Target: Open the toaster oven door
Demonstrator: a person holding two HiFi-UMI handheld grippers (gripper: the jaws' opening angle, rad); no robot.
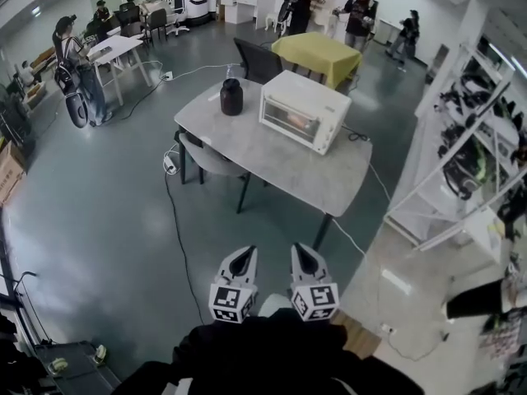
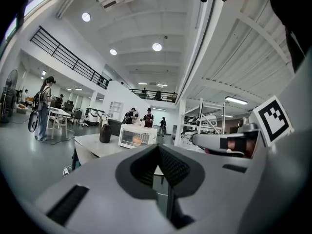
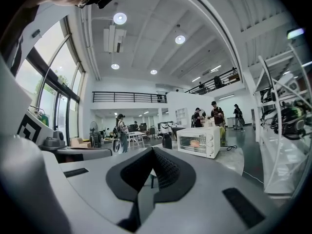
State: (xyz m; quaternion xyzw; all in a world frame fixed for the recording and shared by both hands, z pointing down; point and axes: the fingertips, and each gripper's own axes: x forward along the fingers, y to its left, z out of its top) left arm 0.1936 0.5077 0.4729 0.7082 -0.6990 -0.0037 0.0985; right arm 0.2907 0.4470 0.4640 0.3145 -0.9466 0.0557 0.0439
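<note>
Standing well back from desk (image 1: 280, 167), I'm holding both grippers low; approach step not yet begun. Left gripper (image 1: 241, 259) fingers pressing together on nothing; right gripper (image 1: 303, 255) likewise. Toaster oven (image 1: 304, 111) sitting along desk's far edge toward right corner, door closed, dark jar (image 1: 231, 97) beside it. Next, I'm judging: walking up, spreading fingers, catching door's top.

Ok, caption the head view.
Left tongs and right tongs empty, well short of the closed white toaster oven on the grey table.
</note>
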